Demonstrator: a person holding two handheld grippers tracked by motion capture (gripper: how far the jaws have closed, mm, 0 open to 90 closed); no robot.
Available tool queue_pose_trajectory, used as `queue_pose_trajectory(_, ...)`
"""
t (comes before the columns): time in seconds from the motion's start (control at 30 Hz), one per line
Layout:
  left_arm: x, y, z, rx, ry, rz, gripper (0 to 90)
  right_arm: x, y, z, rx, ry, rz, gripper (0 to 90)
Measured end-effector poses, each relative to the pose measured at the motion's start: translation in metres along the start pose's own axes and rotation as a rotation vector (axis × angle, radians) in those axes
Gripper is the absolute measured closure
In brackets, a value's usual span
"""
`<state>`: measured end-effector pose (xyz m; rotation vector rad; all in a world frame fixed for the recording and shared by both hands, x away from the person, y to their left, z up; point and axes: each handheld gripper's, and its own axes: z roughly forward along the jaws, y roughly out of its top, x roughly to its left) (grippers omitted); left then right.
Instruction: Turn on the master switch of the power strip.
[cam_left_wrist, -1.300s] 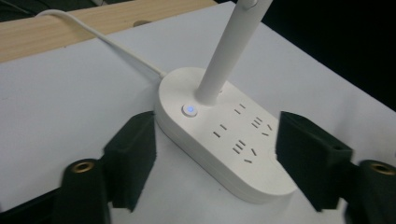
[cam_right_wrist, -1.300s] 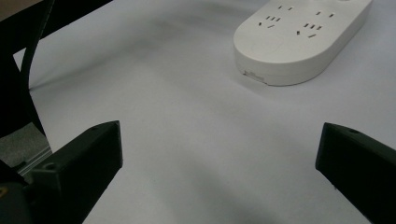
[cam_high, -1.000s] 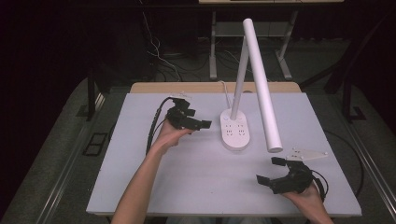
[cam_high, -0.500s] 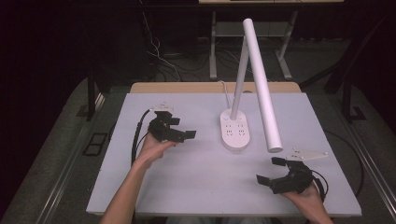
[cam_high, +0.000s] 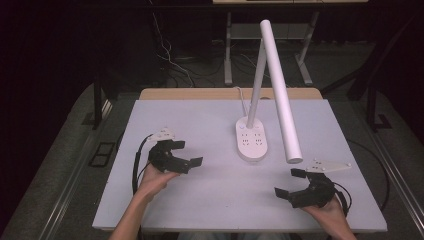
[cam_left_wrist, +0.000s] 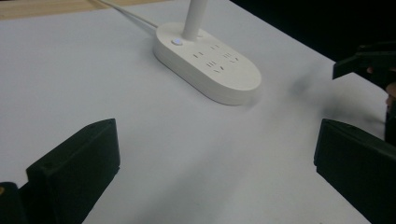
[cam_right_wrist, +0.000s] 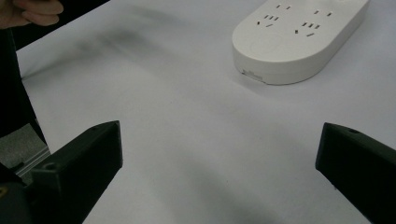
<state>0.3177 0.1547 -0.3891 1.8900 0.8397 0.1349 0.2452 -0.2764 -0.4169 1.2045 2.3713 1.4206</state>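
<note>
1. The left gripper (cam_high: 186, 153) is lying low over the left half of the desk (cam_high: 210, 125), held in the person's left hand (cam_high: 155, 176); its jaws are standing wide apart, holding nothing, and pointing right toward the lamp base (cam_high: 252, 143).
2. The right gripper (cam_high: 290, 182) is sitting near the desk's front right corner, held in the right hand (cam_high: 327, 210); its jaws are likewise spread and empty, pointing left.
3. The lamp base, a white oval with sockets, is standing at mid-desk, well apart from both grippers; its stem is rising from the back end and the tubular lamp head (cam_high: 280, 90) is slanting down over the right side.
4. Bare desk surface is lying open between the grippers and along the front edge; the right gripper is sitting close to the right edge.
5. The left gripper view is showing the base's button (cam_left_wrist: 176, 41) and white cord (cam_left_wrist: 126, 11), with the right gripper (cam_left_wrist: 369, 58) beyond.
6. The right gripper view is showing the base's (cam_right_wrist: 299, 37) front end and fingers of the left hand (cam_right_wrist: 32, 11) at top left.
</note>
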Motion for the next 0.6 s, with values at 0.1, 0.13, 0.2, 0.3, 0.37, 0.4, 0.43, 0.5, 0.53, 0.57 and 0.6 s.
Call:
queue_pose_trajectory(0.1, -0.006, -0.01, -0.006, -0.004, 0.007, 0.004, 0.0, 0.0, 0.0, 0.0, 0.007, 0.002, 0.008, 0.1)
queue_pose_trajectory(0.13, -0.008, -0.013, -0.008, -0.008, 0.008, 0.003, 0.0, 0.0, 0.0, 0.0, 0.007, 0.003, 0.008, 0.1)
queue_pose_trajectory(0.2, -0.012, -0.019, -0.012, -0.012, 0.016, 0.007, 0.0, 0.0, 0.0, 0.001, 0.008, 0.004, 0.008, 0.1)
queue_pose_trajectory(0.3, -0.017, -0.028, -0.017, -0.009, 0.019, 0.004, 0.0, 0.001, 0.0, 0.0, 0.008, 0.004, 0.009, 0.1)
queue_pose_trajectory(0.37, -0.019, -0.036, -0.019, -0.005, 0.023, 0.009, 0.0, 0.001, 0.0, 0.0, 0.007, 0.004, 0.01, 0.1)
queue_pose_trajectory(0.4, -0.021, -0.04, -0.02, -0.003, 0.023, 0.009, 0.0, 0.001, 0.0, 0.0, 0.006, 0.004, 0.01, 0.1)
queue_pose_trajectory(0.43, -0.021, -0.043, -0.021, -0.006, 0.021, 0.006, 0.0, 0.001, 0.0, 0.0, 0.005, 0.003, 0.009, 0.1)
queue_pose_trajectory(0.5, -0.022, -0.047, -0.022, -0.008, 0.019, -0.001, 0.0, 0.001, 0.0, 0.001, 0.005, 0.003, 0.002, 0.1)
queue_pose_trajectory(0.53, -0.023, -0.048, -0.022, -0.011, 0.016, -0.006, 0.0, 0.002, 0.0, 0.001, 0.008, 0.004, 0.005, 0.1)
queue_pose_trajectory(0.57, -0.023, -0.049, -0.022, -0.009, 0.017, -0.001, 0.0, 0.002, -0.001, 0.001, 0.009, 0.005, 0.005, 0.1)
queue_pose_trajectory(0.6, -0.023, -0.049, -0.022, -0.012, 0.018, -0.001, 0.0, 0.003, -0.001, 0.001, 0.009, 0.006, 0.005, 0.1)
